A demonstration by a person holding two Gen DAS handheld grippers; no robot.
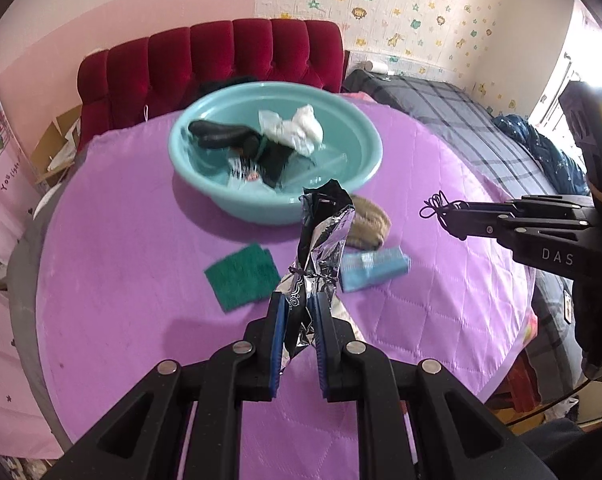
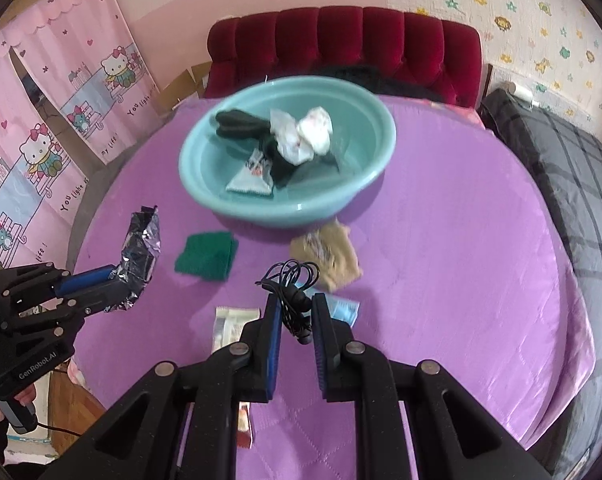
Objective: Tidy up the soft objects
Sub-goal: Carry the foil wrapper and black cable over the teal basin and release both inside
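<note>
While your left gripper (image 1: 299, 306) clamps the crumpled silver-and-black foil wrapper (image 1: 321, 240) between its blue pads, the wrapper stands up out of the jaws above the quilted purple table cover (image 1: 121, 264). Your right gripper (image 2: 296, 308) is clenched on a tangled bundle of thin black earphone cable (image 2: 291, 280), loops spilling over the fingertips and an earbud dangling between them (both loads hang clear of the cloth).

Just beyond the grippers lie a dark green scouring pad (image 1: 243, 276), a light blue rectangular packet (image 1: 375, 270), a tan knitted piece of fabric (image 2: 328, 254) and, nearer you in the right wrist view, a pale flat packet (image 2: 231, 326).

Farther out, near the table's far edge, sits the round teal plastic basin (image 1: 205, 192); in it are black socks (image 1: 221, 134), a crumpled white cloth (image 1: 297, 128) and a pale printed sock (image 2: 253, 178). Behind the table stands a red tufted velvet headboard (image 1: 221, 56).
</note>
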